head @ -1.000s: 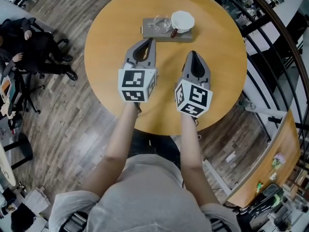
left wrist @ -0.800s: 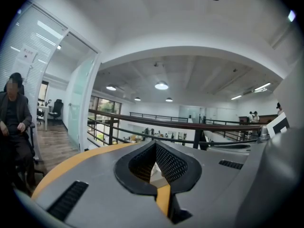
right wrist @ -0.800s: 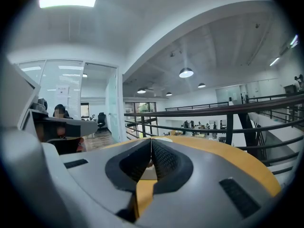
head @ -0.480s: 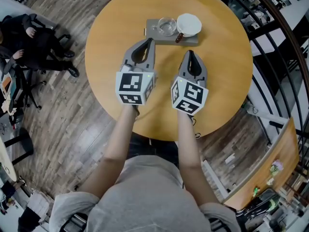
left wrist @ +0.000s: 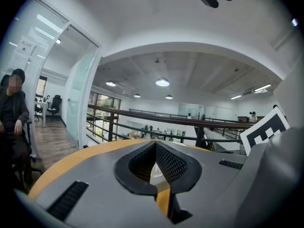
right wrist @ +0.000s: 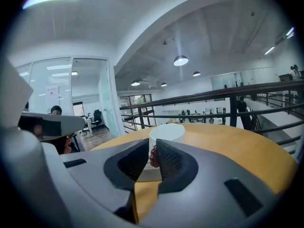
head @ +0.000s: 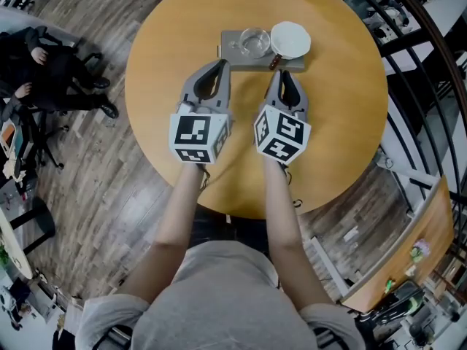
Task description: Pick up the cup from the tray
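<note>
Cup (right wrist: 166,132) handle (right wrist: 154,156) looks knobby only in right gripper view.

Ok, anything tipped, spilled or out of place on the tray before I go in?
Nothing stands out. The tray lies flat on the table, the glass cup and the white cup both stand upright on it, and no spill shows.

Smooth matt wooden table (head: 168,49), matt grey tray (head: 232,51), glossy white cup (head: 290,39), clear glass tumbler (head: 255,42)
</note>
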Motion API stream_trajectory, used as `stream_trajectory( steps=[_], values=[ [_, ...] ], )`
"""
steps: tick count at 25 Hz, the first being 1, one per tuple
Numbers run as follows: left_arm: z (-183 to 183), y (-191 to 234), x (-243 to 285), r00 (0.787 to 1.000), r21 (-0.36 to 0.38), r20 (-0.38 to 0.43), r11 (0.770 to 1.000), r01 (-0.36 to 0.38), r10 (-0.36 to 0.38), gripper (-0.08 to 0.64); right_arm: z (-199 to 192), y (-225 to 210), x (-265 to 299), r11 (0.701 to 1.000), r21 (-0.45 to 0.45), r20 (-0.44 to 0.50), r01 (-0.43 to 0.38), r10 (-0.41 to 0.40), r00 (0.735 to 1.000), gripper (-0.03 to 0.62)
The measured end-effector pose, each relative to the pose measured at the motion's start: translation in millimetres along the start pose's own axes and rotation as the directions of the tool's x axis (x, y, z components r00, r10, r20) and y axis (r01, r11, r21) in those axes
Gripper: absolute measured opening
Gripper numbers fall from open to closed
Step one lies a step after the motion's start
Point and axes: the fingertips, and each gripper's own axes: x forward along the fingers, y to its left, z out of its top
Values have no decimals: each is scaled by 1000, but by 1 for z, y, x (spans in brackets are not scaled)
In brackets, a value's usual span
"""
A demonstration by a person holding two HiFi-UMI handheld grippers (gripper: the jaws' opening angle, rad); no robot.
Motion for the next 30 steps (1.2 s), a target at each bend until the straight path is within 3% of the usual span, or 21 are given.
stream_trajectory(
  steps=[1, 3, 7, 13, 24, 30],
  values=[
    [-2, 2, 1, 1000, -3, -4, 1000, 1, -1, 6, -3, 1, 5, 1000, 3, -10, 3, -3, 1000, 16],
    [-5, 4, 4, 1000, -6, -12, 1000, 2, -2, 6, -9, 3, 16, 1000, 5, -30, 2, -2, 1000, 97],
    [-10, 13, 12, 1000, -10, -21, 1000, -2, 1, 6, -21, 5, 40, 1000, -16, -73, 15, -17, 997, 124],
    [-18, 19, 21, 999, -24, -33, 1000, 0, 0, 6, -46, -4, 61, 995, -54, -156, 89, -97, 983, 130],
    [-33, 20, 29, 999, -42, -54, 999, -2, 0, 6, -50, -28, 57, 977, -110, -139, 181, -195, 971, 140],
    [-42, 21, 32, 998, -53, -70, 999, -5, 1, 6, -58, -35, 74, 969, -104, -163, 223, -238, 957, 97]
  ],
)
